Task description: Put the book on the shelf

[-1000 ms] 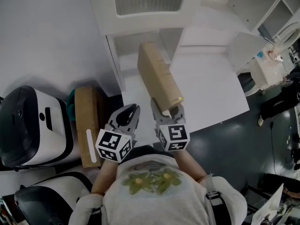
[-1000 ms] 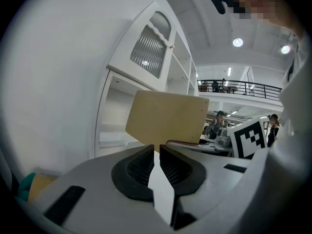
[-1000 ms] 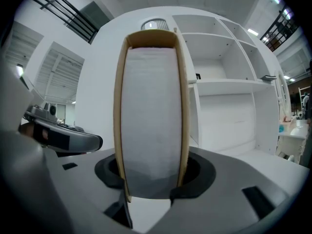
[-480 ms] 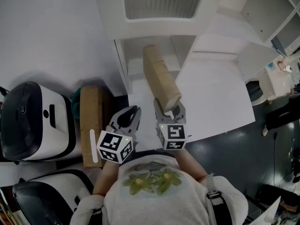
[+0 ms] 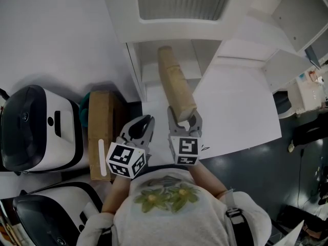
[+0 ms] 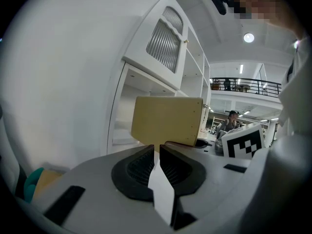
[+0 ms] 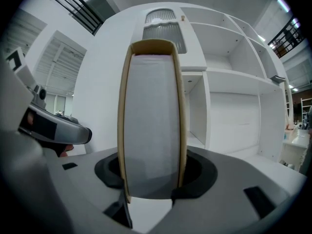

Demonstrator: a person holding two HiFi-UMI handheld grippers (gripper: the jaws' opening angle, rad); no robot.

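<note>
A thick tan book [image 5: 176,84] points away from me, its near end clamped in my right gripper [image 5: 183,121]. Its far end reaches the low opening of the white shelf unit [image 5: 134,65]. In the right gripper view the book [image 7: 153,121] stands upright between the jaws, its page edge facing the camera, with the shelf's [image 7: 229,101] compartments behind it. My left gripper [image 5: 137,132] hangs just left of the right one, shut and holding nothing. From the left gripper view the book's cover [image 6: 168,121] shows side-on in front of the shelf [image 6: 146,82], above the left gripper [image 6: 157,152].
A cardboard box [image 5: 100,132] stands on the floor left of the grippers, with a teal object [image 5: 83,106] behind it. Two white-and-black machines [image 5: 36,132] [image 5: 46,214] fill the left side. A white panel [image 5: 236,106] lies right of the book, with dark floor [image 5: 266,173] beyond it.
The right gripper has carried the book forward, and its far end now sits nearer the shelf opening and straighter. The left gripper has kept its place beside it.
</note>
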